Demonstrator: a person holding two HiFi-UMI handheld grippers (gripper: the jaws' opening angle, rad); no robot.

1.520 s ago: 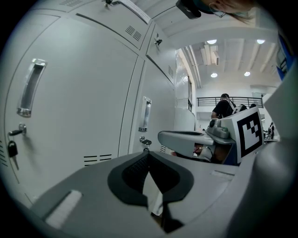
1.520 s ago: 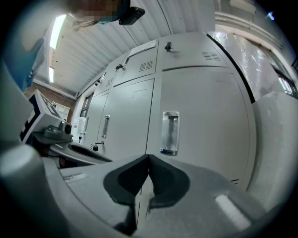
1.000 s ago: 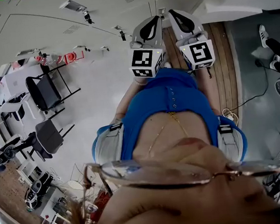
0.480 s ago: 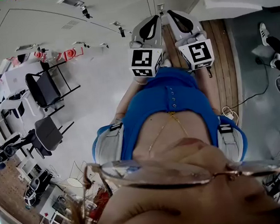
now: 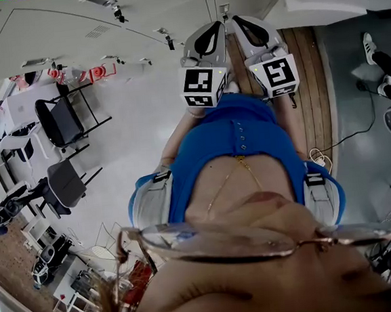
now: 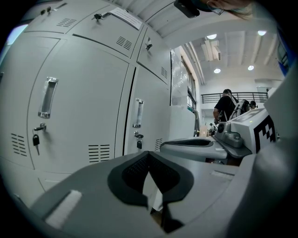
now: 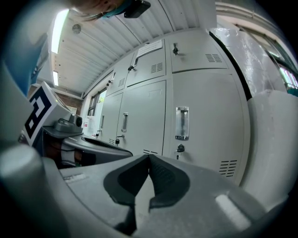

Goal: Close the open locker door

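Left gripper (image 6: 149, 153) and right gripper (image 7: 149, 156) both have their jaws pressed together on nothing. They sit side by side, placed as they were a second ago. Just ahead, each locker door (image 7: 200, 116) in view lies flush in its frame; which one was open I cannot tell. A white pillar (image 7: 274, 153) crowds the right, and pale floor (image 5: 138, 123) spreads left toward the chairs (image 5: 60, 126).

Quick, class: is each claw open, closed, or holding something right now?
Left claw: closed, holding nothing.
Right claw: closed, holding nothing.
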